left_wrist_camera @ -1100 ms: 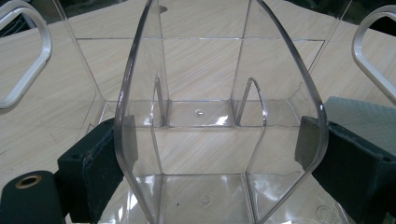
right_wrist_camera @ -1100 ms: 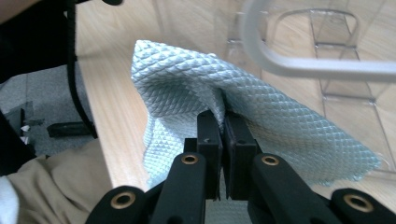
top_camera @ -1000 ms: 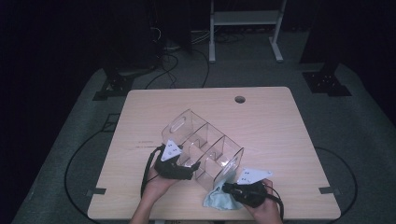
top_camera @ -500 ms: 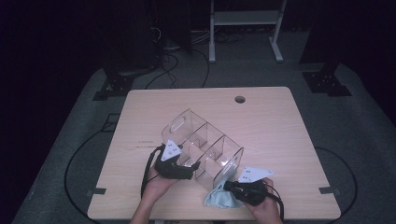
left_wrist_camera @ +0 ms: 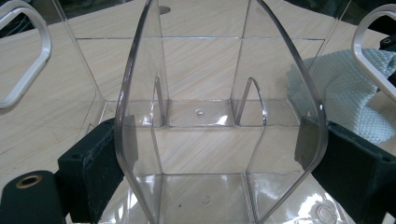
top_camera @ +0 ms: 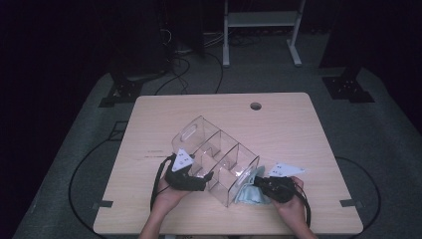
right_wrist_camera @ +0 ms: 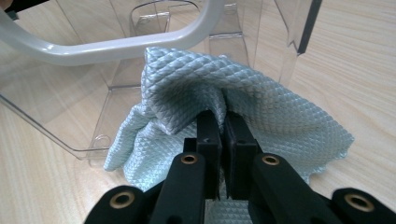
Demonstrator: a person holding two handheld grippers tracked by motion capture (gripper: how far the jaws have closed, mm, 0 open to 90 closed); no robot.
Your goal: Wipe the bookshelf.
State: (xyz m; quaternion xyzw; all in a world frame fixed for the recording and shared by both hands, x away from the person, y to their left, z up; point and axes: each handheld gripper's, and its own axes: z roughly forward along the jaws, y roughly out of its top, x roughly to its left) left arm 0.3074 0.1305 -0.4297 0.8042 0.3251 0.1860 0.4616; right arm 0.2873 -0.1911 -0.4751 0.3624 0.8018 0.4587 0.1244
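Observation:
A clear plastic organizer (top_camera: 219,159) with several compartments lies at an angle on the wooden table (top_camera: 298,124). My left gripper (top_camera: 206,178) is at its near left end. In the left gripper view its jaws stand wide, pads pressed on the outer walls of the organizer (left_wrist_camera: 210,70). My right gripper (top_camera: 256,183) is at the organizer's near right end, shut on a pale blue-green quilted cloth (top_camera: 246,195). In the right gripper view the cloth (right_wrist_camera: 280,116) bunches up from the closed right gripper (right_wrist_camera: 222,121), and its top fold touches the white handle loop (right_wrist_camera: 126,44).
A round cable hole (top_camera: 256,106) sits near the table's far edge. Bare wood stretches behind and to the right of the organizer. Beyond the table, cables and a white stand (top_camera: 259,30) are on the dark floor.
My right gripper has carried the cloth a little farther from the table's front edge, up against the organizer's right end. The left gripper and organizer have stayed put.

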